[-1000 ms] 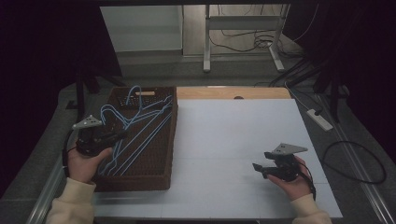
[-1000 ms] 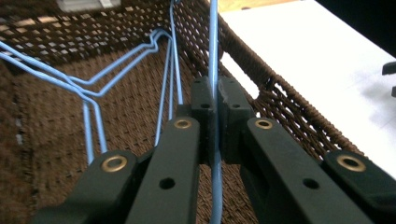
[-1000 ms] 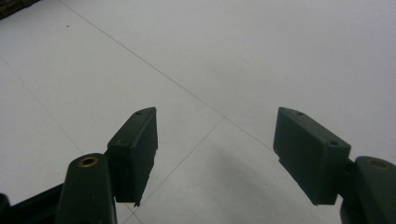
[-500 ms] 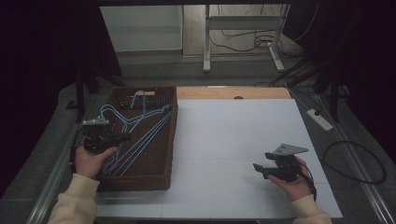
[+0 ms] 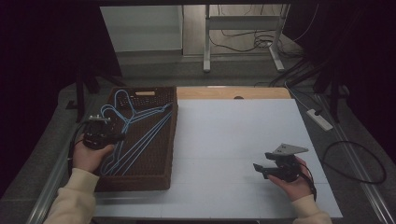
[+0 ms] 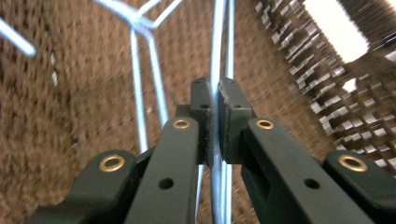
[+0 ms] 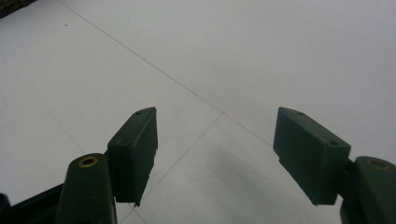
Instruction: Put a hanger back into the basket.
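Note:
Several light-blue wire hangers (image 5: 140,130) lie in a brown woven basket (image 5: 173,140) at the table's left. My left gripper (image 5: 120,136) hangs over the basket's left side, held by a hand in a cream sleeve. In the left gripper view its jaws (image 6: 218,93) are shut on a thin blue hanger wire (image 6: 219,42) that runs between the pads, with another hanger (image 6: 140,70) lying on the basket floor beyond. My right gripper (image 5: 258,168) rests low over the white table top at the front right. Its jaws (image 7: 215,140) are wide open with nothing between them.
A white table top (image 5: 233,140) stretches right of the basket, with a wooden strip (image 5: 233,92) along its far edge. A white power strip (image 5: 319,119) and cables lie on the floor at the right. A table frame (image 5: 205,42) stands behind.
My left gripper has sunk a little toward the basket with the hanger wire still in its jaws, and the hangers have settled lower. The right gripper has not moved.

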